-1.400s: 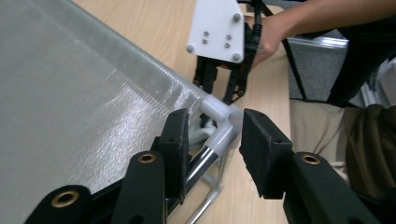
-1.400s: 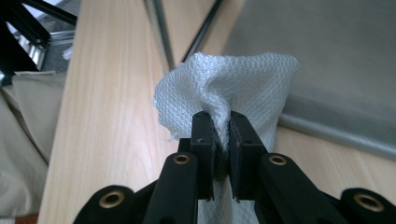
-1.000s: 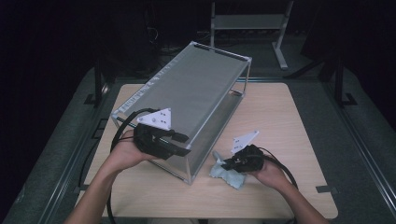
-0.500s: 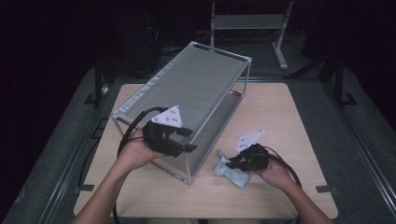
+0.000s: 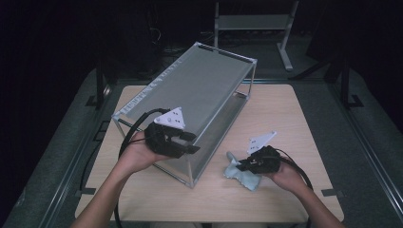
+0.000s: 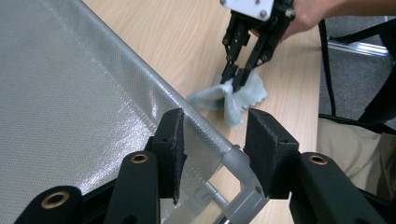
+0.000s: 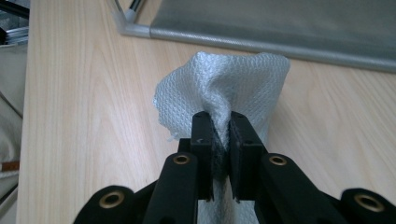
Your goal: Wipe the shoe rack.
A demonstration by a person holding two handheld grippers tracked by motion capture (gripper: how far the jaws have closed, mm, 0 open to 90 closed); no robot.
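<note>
Pale blue waffle-weave cloth (image 7: pixel 224 88) bunched on the wooden table (image 5: pixel 285 114), pinched tight in the right gripper (image 5: pixel 243 165). Left gripper (image 6: pixel 212 154) level at the near top corner of the mesh-sided, metal-framed box (image 5: pixel 199 92), jaws apart astride the grey frame tube, just been closing.

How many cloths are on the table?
1. The cloth lies on the table near its front edge, right of the mesh box, pinched in the right gripper. The box's far side could hide another.
</note>
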